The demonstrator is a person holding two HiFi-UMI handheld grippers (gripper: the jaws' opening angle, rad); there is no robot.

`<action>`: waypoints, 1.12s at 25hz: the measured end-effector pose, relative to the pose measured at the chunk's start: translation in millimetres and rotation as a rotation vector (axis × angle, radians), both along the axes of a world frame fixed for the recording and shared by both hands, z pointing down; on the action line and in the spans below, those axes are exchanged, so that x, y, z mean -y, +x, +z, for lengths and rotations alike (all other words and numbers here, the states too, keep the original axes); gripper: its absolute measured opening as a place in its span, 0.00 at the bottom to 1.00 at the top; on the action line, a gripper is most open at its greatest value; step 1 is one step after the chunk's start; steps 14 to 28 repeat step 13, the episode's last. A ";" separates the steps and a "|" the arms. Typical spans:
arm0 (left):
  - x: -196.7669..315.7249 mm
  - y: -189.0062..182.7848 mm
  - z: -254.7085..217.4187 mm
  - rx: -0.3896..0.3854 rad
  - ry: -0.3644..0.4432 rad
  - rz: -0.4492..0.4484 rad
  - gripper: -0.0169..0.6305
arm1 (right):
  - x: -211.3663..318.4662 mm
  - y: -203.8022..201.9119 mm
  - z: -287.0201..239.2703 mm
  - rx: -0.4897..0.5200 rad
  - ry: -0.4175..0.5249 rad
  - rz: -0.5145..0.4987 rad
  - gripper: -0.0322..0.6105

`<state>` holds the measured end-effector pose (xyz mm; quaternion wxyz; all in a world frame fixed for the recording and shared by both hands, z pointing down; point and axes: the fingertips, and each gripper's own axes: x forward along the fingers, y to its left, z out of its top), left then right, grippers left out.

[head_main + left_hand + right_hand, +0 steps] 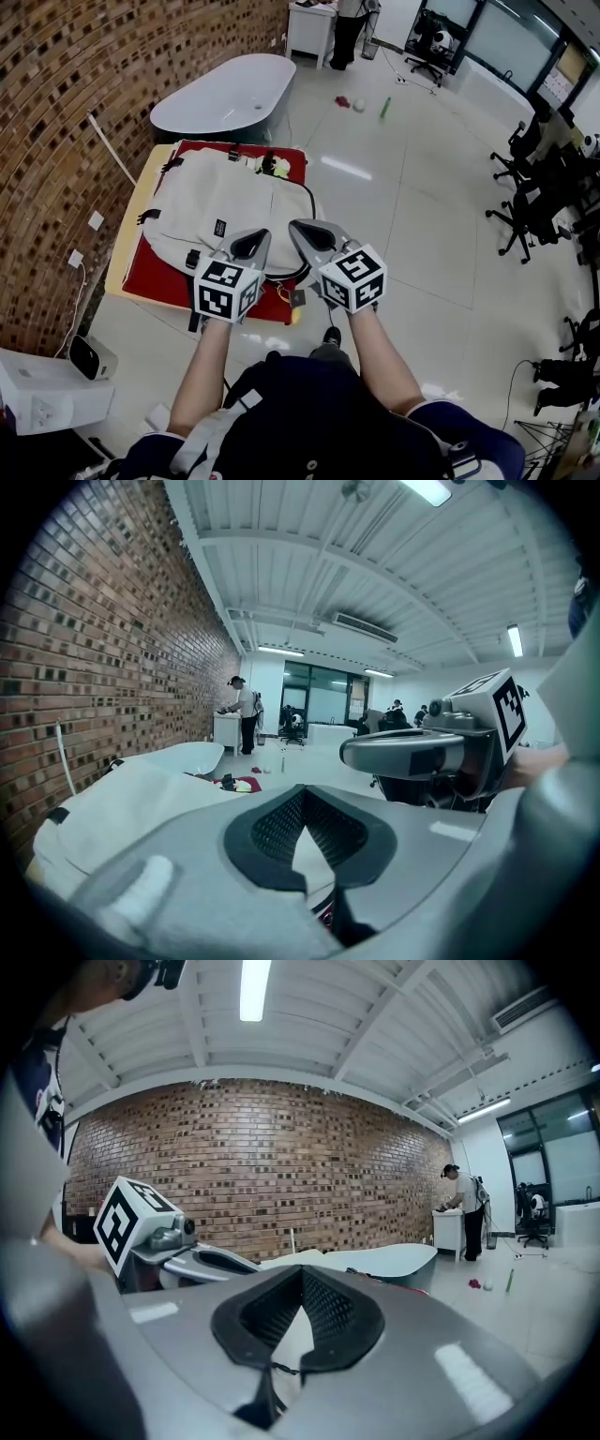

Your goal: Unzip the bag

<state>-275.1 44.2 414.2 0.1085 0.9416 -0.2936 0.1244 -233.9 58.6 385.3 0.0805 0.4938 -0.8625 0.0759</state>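
A beige backpack (220,211) lies flat on a red mat (159,281) on a low table, with black straps at its edges. Both grippers hover side by side over the bag's near edge, tips pointing away from me. My left gripper (253,244) is shut, and its own view shows its dark pads (272,832) meeting with nothing between them above the pale bag (131,803). My right gripper (307,234) is also shut and empty, its pads (333,1321) closed together. Each gripper shows in the other's view: the right gripper (403,754) and the left gripper (202,1262).
A brick wall (84,84) runs along the left. A white bathtub (225,94) stands beyond the table. A person (352,28) stands at a far white cabinet. Small objects (361,105) lie on the floor. Office chairs (525,187) are at the right, a white box (47,389) at the near left.
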 end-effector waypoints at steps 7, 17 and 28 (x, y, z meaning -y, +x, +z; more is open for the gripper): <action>1.6 -1.0 3.0 0.007 -0.012 0.000 0.03 | 5.8 -3.1 -1.5 0.002 0.001 -0.010 0.06; 2.4 -0.8 6.0 0.008 -0.012 0.001 0.03 | 7.3 -2.2 -1.8 -0.001 0.008 -0.006 0.06; 2.4 -0.8 6.0 0.008 -0.012 0.001 0.03 | 7.3 -2.2 -1.8 -0.001 0.008 -0.006 0.06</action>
